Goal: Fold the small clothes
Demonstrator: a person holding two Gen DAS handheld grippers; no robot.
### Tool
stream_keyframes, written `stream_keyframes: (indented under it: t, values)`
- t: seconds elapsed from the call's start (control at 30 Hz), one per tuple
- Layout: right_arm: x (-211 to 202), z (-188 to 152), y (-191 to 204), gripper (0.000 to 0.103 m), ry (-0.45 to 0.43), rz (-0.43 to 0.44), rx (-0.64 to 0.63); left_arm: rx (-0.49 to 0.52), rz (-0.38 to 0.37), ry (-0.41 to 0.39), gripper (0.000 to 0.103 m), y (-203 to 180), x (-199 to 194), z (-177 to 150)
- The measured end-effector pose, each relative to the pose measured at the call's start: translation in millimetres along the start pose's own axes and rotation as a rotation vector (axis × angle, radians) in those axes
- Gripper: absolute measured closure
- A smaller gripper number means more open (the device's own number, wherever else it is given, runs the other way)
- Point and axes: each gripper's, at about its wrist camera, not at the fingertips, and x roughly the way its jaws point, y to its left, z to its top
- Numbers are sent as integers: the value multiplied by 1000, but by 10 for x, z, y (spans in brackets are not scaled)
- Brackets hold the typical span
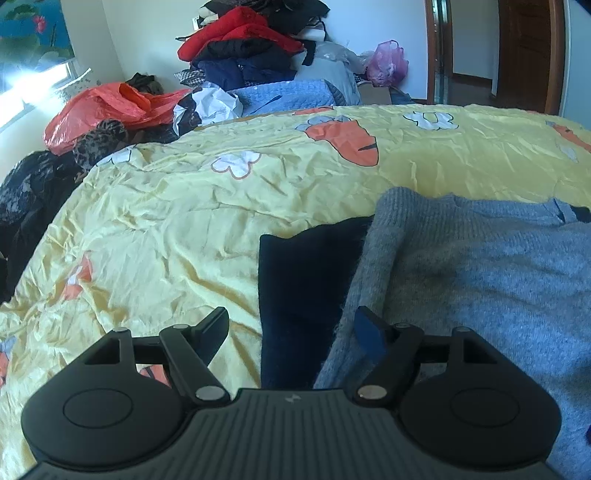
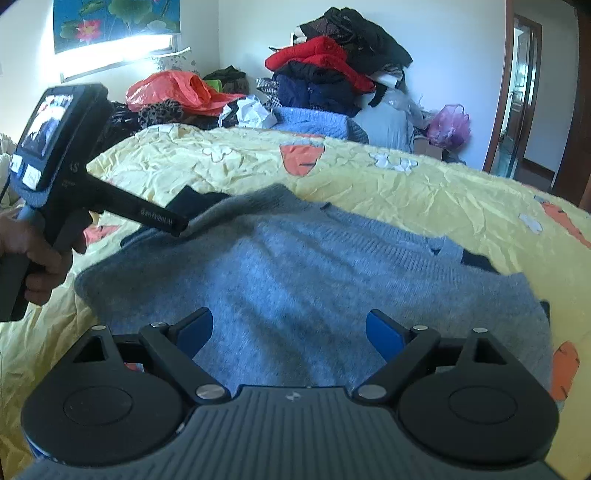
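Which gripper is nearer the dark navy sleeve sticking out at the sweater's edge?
Left. The left gripper hangs open right over the navy sleeve, at the grey sweater's edge. The right gripper is open over the sweater's body, away from the sleeve.

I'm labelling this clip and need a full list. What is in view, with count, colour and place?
sweater: one, grey with dark navy parts, spread on the bedsheet, nearest the cameras
bedsheet: one, yellow, carrots and flowers, covers the bed
clothes pile: one, red, black, navy, by the far wall
plastic bag: one, red-orange, far left
plastic bag: one, pink, beside the door
picture: one, lotus flowers, on the wall
left gripper: jaws open, over the sweater's left edge
right gripper: jaws open, above the sweater
hand: one, grips the left gripper's handle
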Motion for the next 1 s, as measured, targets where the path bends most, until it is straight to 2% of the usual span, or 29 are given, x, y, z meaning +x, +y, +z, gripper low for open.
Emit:
stream_keyframes:
  t: [0.1, 0.2, 0.33, 0.43, 0.53, 0.6, 0.7, 0.73, 0.77, 0.8, 0.83, 0.87, 0.9, 0.93, 0.97, 1.0]
  values:
    - [17, -81, -2, 12, 17, 4, 20, -59, -49, 2, 28, 105, -51, -41]
    - [-30, -176, -18, 12, 24, 13, 41, -99, -133, 9, 28, 229, -143, -143]
    - [-210, -322, -69, 12, 2, -17, 51, -80, -215, 24, 29, 337, -302, -361]
    - [-435, -441, -195, 12, -48, -52, 87, -68, -288, 27, 30, 401, -430, -532]
    - [-647, -595, -418, 12, -81, -121, 173, -61, -363, 48, 47, 419, -511, -671]
    - [-789, -724, -609, 12, -99, -189, 252, -86, -410, 91, 65, 429, -477, -748]
    - [-976, -943, -945, 12, -109, -251, 379, -103, -417, 108, 75, 419, -440, -834]
    - [-997, -1005, -1043, 15, -89, -248, 407, -108, -421, 102, 78, 419, -448, -845]
    - [-1000, -1064, -1134, 22, -62, -241, 442, -121, -437, 106, 87, 426, -451, -851]
    - [-989, -1116, -1208, 27, -36, -220, 476, -142, -460, 115, 90, 442, -440, -855]
    - [-963, -1162, -1273, 38, -13, -179, 506, -161, -469, 120, 90, 456, -425, -857]
    - [-923, -1206, -1323, 44, 0, -146, 530, -173, -461, 123, 93, 467, -413, -860]
    - [-894, -1241, -1338, 45, 0, -144, 545, -184, -453, 125, 95, 484, -407, -867]
    - [-881, -1257, -1340, 52, -8, -154, 549, -205, -450, 125, 95, 509, -408, -877]
    - [-871, -1256, -1352, 73, -4, -174, 552, -217, -449, 122, 96, 528, -426, -892]
    - [-866, -1254, -1357, 86, -4, -184, 562, -216, -442, 121, 96, 536, -449, -907]
